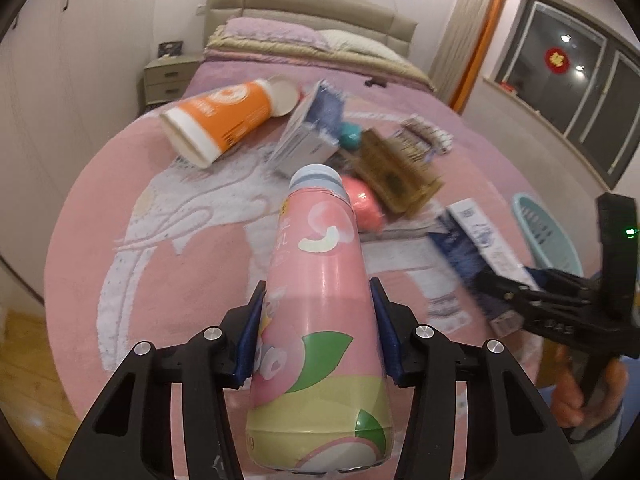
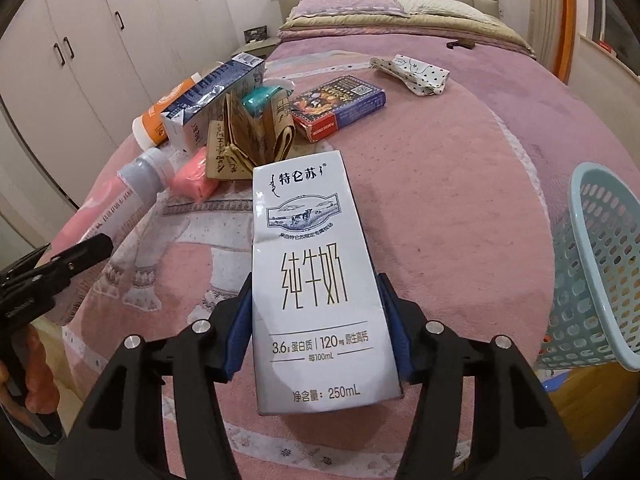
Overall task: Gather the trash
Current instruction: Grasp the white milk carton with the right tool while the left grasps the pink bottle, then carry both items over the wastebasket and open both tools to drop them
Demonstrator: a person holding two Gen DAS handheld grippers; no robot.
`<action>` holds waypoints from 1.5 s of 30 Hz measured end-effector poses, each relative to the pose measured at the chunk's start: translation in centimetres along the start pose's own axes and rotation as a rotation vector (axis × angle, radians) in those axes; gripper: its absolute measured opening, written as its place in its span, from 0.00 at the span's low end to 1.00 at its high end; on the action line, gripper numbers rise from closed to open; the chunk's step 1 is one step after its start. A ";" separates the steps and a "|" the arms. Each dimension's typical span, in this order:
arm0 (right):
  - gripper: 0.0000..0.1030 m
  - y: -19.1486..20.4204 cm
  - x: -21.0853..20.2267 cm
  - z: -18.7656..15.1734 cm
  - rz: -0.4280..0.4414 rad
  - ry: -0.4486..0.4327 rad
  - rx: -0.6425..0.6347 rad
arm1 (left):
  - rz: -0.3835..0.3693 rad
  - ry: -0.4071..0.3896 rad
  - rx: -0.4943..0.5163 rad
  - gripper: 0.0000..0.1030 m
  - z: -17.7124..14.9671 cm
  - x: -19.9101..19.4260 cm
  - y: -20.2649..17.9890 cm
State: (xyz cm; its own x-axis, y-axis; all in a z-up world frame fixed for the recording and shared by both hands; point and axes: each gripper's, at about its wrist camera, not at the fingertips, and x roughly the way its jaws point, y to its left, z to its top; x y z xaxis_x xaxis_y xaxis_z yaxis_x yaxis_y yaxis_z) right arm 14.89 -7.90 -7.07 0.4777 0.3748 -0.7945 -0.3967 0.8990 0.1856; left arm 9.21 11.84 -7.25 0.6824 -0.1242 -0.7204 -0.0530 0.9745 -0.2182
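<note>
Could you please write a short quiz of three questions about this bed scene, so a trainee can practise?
1. True or false: the left gripper is shut on the pink plastic drink bottle.
2. What does the right gripper hold? A) the orange paper cup B) the white milk carton with black print C) the blue box of playing cards
3. Fill in: the light blue plastic basket stands at the ___ edge of the right wrist view.

Key: 1 true; 2 B; 3 right.
</note>
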 end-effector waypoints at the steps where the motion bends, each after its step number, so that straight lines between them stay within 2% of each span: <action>1: 0.51 0.0 -0.1 0.0 0.000 -0.005 -0.003 | -0.007 -0.006 0.008 0.46 0.1 -0.2 -0.4; 5: 0.50 0.0 -0.8 -0.1 0.005 -0.027 -0.010 | -0.048 -0.033 0.027 0.46 0.6 -0.9 -1.9; 11: 0.50 -1.1 -3.7 0.5 0.003 -0.104 0.012 | -0.089 -0.075 0.082 0.46 1.9 -1.6 -4.6; 20: 0.50 -4.9 -9.0 1.6 -0.081 -0.241 0.060 | -0.158 -0.098 0.191 0.46 4.4 -0.7 -11.0; 27: 0.50 -10.0 -12.6 1.8 -0.161 -0.330 0.141 | -0.225 -0.093 0.306 0.46 6.1 0.5 -17.5; 32: 0.50 -15.5 -14.3 1.2 -0.212 -0.372 0.267 | -0.273 -0.079 0.381 0.46 7.3 2.4 -22.7; 40: 0.50 -24.3 -14.5 -1.0 -0.307 -0.373 0.512 | -0.373 -0.030 0.453 0.46 8.6 7.4 -30.3; 45: 0.50 -27.9 -13.4 -2.3 -0.362 -0.353 0.608 | -0.409 0.018 0.485 0.46 8.5 11.5 -34.1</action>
State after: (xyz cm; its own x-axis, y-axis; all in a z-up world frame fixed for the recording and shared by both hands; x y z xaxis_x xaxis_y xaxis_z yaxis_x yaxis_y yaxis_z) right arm 17.72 -38.49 -2.98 0.7564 -0.0069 -0.6541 0.2806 0.9067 0.3149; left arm 25.02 -21.22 -2.49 0.5648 -0.5030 -0.6542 0.5483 0.8212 -0.1580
